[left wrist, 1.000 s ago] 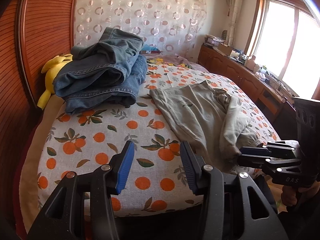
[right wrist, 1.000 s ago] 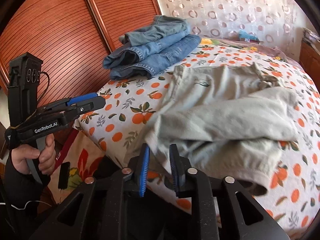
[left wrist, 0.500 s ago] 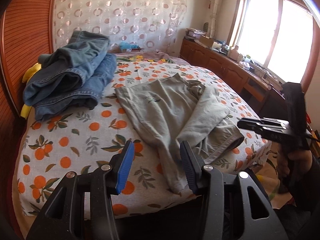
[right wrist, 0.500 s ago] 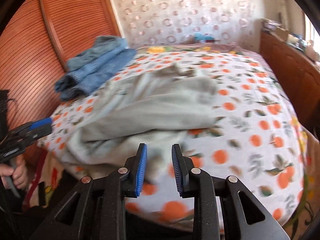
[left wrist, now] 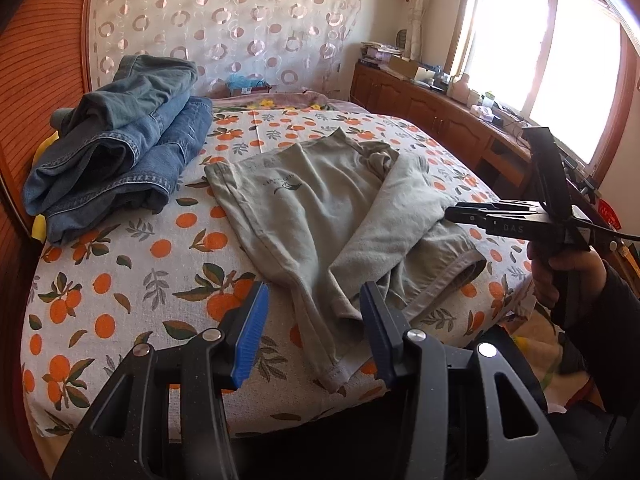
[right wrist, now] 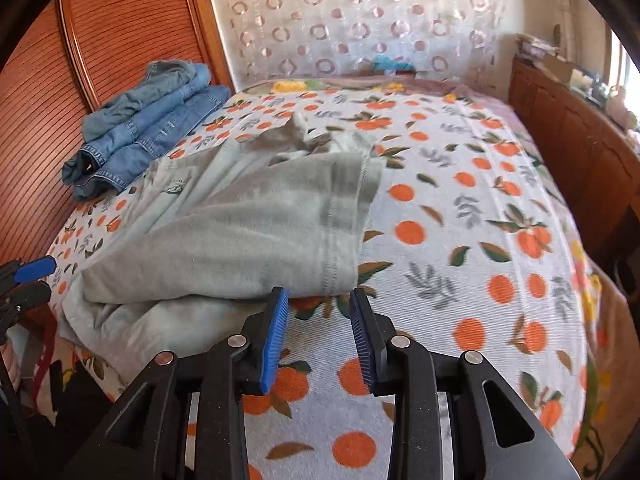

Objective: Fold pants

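Grey-green pants [left wrist: 320,208] lie loosely folded on the orange-print bed, one leg crossed over the other; a cuff [left wrist: 334,376] hangs at the near edge. They also show in the right wrist view [right wrist: 248,216]. My left gripper [left wrist: 314,332] is open and empty, just above the near bed edge with the cuff between its fingers' line. My right gripper [right wrist: 320,336] is open and empty, just in front of the folded leg's hem [right wrist: 336,272]. It also shows from the side in the left wrist view [left wrist: 452,213], at the pants' right.
A pile of blue jeans [left wrist: 116,148] lies at the bed's far left by the wooden slatted wall [right wrist: 52,100]. A wooden sideboard [left wrist: 448,128] with clutter runs along the right under the window. The bedsheet [right wrist: 460,220] right of the pants is bare.
Both grippers have swung right and nearer the pants. The right gripper has opened wider and now sits at the folded leg's hem. The pants have not moved.
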Tool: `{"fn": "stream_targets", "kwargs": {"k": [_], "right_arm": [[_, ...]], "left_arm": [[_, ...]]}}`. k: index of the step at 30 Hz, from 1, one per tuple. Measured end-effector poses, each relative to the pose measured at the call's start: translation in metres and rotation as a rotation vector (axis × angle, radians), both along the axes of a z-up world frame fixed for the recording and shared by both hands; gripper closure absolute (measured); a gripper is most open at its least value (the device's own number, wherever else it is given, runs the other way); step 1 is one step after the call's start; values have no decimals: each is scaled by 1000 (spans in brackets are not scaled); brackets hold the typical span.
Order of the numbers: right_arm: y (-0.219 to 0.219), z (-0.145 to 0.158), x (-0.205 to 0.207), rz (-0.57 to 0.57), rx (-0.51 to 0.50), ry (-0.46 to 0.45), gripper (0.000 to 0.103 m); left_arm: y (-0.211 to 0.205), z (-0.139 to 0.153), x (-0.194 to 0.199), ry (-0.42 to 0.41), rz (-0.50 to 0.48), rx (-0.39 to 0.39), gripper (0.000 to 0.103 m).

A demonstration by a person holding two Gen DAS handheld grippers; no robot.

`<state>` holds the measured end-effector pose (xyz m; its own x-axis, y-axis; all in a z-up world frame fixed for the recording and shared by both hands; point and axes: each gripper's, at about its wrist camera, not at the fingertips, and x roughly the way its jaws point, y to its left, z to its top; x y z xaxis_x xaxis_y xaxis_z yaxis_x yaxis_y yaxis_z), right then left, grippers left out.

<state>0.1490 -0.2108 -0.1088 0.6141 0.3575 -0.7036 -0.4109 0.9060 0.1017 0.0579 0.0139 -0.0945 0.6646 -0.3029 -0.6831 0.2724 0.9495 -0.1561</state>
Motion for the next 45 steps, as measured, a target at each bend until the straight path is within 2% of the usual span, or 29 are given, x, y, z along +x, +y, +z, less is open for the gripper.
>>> {"fn": "stream_targets", "kwargs": {"k": [10,11,12,13,16,22,25,30,36,38,39,45], "right_arm": [[0,-7,18,-11,25,-8,69],[-3,-7,18,-5,35,1,72],[-4,-8,19,-5,52,5,79],[-6,-8,21,-3,64,16,92],[-9,-8,22,2,82,13,98],[-18,1,14,-14,107,-38,99],[-22,7,10,-19,104,-58,99],[-30,14,4,-24,103,-76,99],[-29,19,3,-19,94,-92,99],[-26,22,4,-15,88,-98,99],[-24,25,6,-10,83,-103,99],[2,51,22,42,45,-156,99]], "left_arm": [[-3,-4,1,14,-6,6,54],[-3,-4,1,16,-8,8,54],[-4,-5,1,19,-9,10,54],[-4,-6,1,20,-11,11,54],[-6,-5,2,19,-18,11,54],[-8,-4,0,9,-45,-5,55],[-10,-2,-3,4,-77,-36,66],[-16,-2,0,-2,-100,-33,78],[-23,-16,13,50,-100,0,79],[-24,-20,13,54,-104,5,85],[-24,-21,13,57,-109,-2,93],[-19,-13,3,44,-111,-41,96]]}}
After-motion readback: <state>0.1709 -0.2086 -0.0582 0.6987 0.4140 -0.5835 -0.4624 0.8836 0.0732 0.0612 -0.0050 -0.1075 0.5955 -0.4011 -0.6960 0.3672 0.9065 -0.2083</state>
